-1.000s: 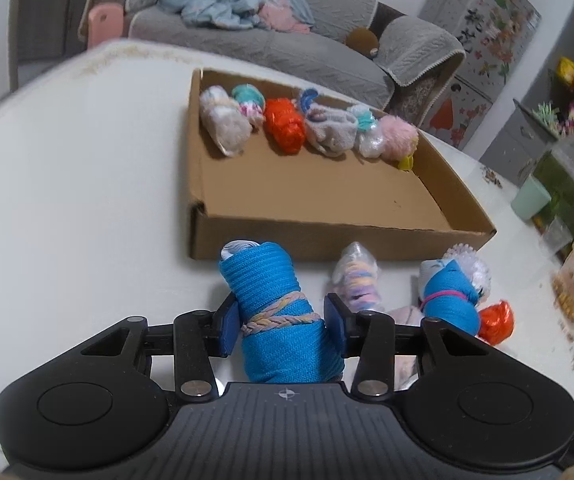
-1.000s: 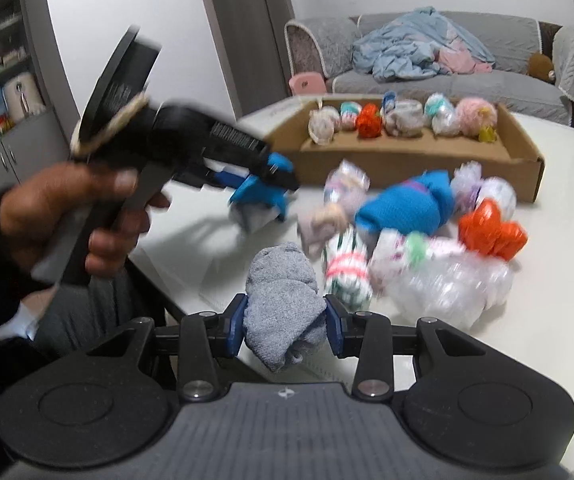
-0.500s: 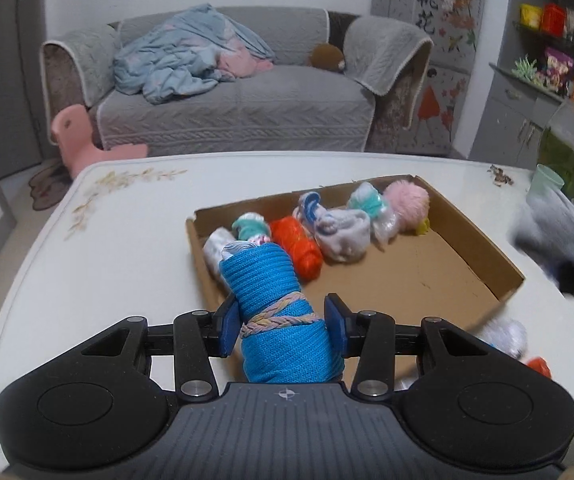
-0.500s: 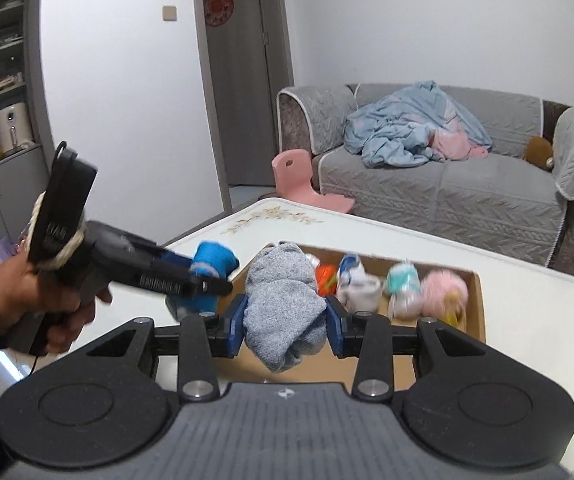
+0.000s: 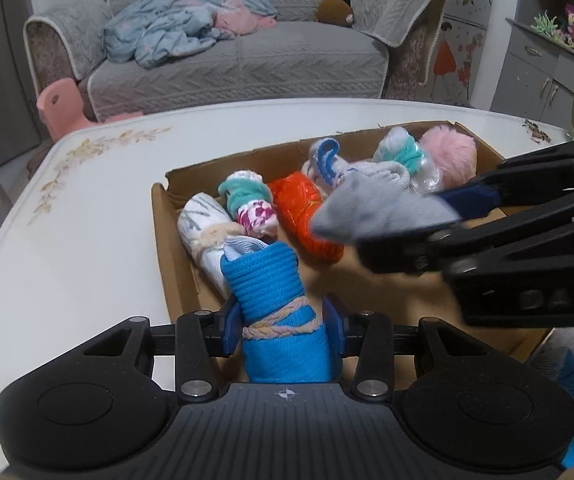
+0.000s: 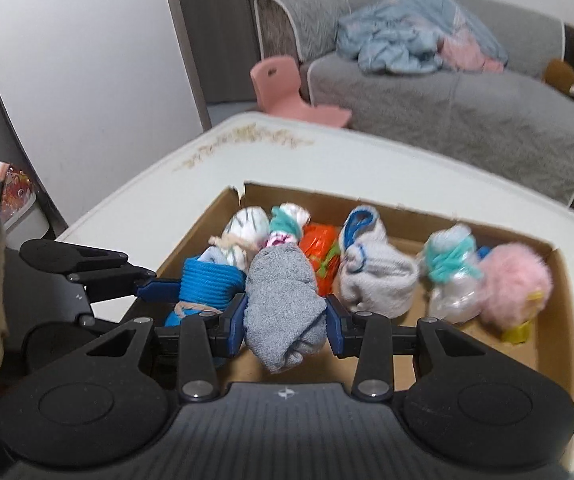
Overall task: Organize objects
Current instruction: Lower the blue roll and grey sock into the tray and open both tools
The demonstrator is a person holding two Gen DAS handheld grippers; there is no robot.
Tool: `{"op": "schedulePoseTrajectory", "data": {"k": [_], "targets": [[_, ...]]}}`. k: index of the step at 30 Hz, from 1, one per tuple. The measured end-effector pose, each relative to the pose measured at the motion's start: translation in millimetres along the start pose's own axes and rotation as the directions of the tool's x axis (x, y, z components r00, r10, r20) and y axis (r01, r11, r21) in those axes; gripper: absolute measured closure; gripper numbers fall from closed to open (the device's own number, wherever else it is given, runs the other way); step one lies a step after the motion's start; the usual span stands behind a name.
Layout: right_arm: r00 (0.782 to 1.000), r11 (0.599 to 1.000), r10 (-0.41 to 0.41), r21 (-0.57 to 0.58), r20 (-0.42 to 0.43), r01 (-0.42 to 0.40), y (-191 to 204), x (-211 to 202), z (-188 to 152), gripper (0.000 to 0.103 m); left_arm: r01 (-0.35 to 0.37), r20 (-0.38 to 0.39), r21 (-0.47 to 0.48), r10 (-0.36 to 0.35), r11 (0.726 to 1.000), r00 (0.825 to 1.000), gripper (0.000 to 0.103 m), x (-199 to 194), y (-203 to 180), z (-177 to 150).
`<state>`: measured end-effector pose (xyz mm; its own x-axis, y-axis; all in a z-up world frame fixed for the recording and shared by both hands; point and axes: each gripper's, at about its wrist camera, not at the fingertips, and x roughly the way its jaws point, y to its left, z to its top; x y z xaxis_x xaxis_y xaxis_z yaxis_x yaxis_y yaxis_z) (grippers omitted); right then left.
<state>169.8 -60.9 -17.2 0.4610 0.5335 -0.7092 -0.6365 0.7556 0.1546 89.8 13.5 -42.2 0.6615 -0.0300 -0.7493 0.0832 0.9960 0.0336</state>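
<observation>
My left gripper [image 5: 283, 324] is shut on a blue rolled cloth [image 5: 275, 304] tied with a braided string, over the near left corner of the cardboard box [image 5: 159, 216]. My right gripper [image 6: 285, 320] is shut on a grey rolled sock [image 6: 283, 300] and hangs over the box's left half, just right of the blue roll [image 6: 207, 280]. In the left wrist view the grey sock [image 5: 383, 212] comes in from the right. Along the box's far wall [image 6: 407, 224] lie several bundles: a white striped roll [image 6: 247, 228], an orange one [image 6: 319, 244], a pink fluffy ball [image 6: 515, 284].
The box stands on a white table [image 5: 67, 240] with a floral print. Loose blue and orange bundles [image 5: 567, 376] lie outside the box at the lower right. Behind the table are a grey sofa [image 5: 227, 68], a pink chair [image 6: 279, 88] and grey cabinets [image 5: 539, 76].
Both grippers have carried their rolls from the loose pile in front of the box to above its left part. The right gripper has swung in beside the left one.
</observation>
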Motion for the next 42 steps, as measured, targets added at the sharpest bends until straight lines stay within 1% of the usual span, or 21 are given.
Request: {"op": "schedulePoseTrajectory", "data": {"k": [3, 6, 9, 14, 17, 20, 23, 24, 25, 26, 27, 34, 36, 38, 40, 42], "targets": [[0.999, 1.000, 0.005, 0.011, -0.034, -0.004, 0, 4, 0, 0.066, -0.012, 0.016, 0.018, 0.012, 1.000, 1.000, 0.054, -2, -3, -2], [0.999, 1.000, 0.001, 0.014, -0.050, 0.000, 1, 9, -3, 0.066, -0.017, 0.026, 0.026, 0.016, 1.000, 1.000, 0.054, -2, -4, -4], [0.997, 0.999, 0.011, 0.054, -0.081, -0.007, -4, 17, -3, 0.066, -0.023, 0.026, 0.027, 0.022, 0.999, 0.999, 0.053, -2, -4, -4], [0.995, 0.996, 0.017, 0.094, -0.101, -0.007, -6, 23, -1, 0.066, -0.020, 0.025, 0.020, 0.019, 1.000, 0.999, 0.053, -2, -2, -5], [0.994, 0.994, 0.016, 0.105, -0.109, -0.004, -6, 24, -1, 0.064, -0.025, 0.022, 0.011, 0.025, 1.000, 0.999, 0.048, -1, 0, -6], [0.993, 0.994, 0.018, 0.111, -0.113, -0.006, -7, 25, 0, 0.064, -0.017, 0.017, 0.000, 0.017, 1.000, 1.000, 0.047, -1, 2, -5], [0.993, 0.994, 0.014, 0.106, -0.116, -0.001, -8, 23, 0, 0.063, -0.005, 0.010, 0.002, 0.005, 1.000, 1.000, 0.041, -1, 2, -4], [0.993, 0.995, 0.007, 0.102, -0.114, 0.005, -8, 22, 0, 0.061, -0.004, 0.009, 0.006, 0.004, 1.000, 1.000, 0.036, -2, 1, -4], [0.994, 0.995, 0.008, 0.104, -0.111, 0.003, -9, 21, 0, 0.057, 0.000, 0.012, 0.009, 0.000, 1.000, 1.000, 0.030, -3, 0, -4], [0.994, 0.994, 0.019, 0.109, -0.109, -0.007, -11, 19, 0, 0.054, 0.003, 0.017, 0.010, -0.003, 1.000, 1.000, 0.020, -4, -1, -4], [0.994, 0.994, 0.026, 0.108, -0.106, -0.014, -10, 19, 0, 0.054, 0.005, 0.024, 0.015, -0.005, 1.000, 1.000, 0.019, -6, -3, -4], [0.996, 0.999, 0.038, 0.029, -0.082, -0.036, -2, 8, 8, 0.054, 0.008, 0.027, 0.030, -0.008, 1.000, 1.000, 0.018, -17, -4, 0], [0.996, 0.999, 0.045, -0.015, -0.081, -0.047, -1, 1, 10, 0.054, 0.017, 0.027, 0.037, -0.018, 0.999, 0.999, 0.017, -22, -3, 2], [0.995, 0.996, 0.053, -0.068, -0.088, -0.059, 3, -2, 11, 0.053, 0.029, 0.024, 0.064, -0.030, 0.998, 0.999, 0.017, -28, -4, 3], [0.994, 0.993, 0.049, -0.105, -0.096, -0.059, 6, -5, 12, 0.049, 0.030, 0.023, 0.087, -0.033, 0.996, 0.999, 0.015, -31, -5, 2], [0.994, 0.989, 0.046, -0.134, -0.101, -0.059, 9, -6, 13, 0.047, 0.039, 0.018, 0.092, -0.040, 0.995, 0.999, 0.014, -33, -5, 0]]}}
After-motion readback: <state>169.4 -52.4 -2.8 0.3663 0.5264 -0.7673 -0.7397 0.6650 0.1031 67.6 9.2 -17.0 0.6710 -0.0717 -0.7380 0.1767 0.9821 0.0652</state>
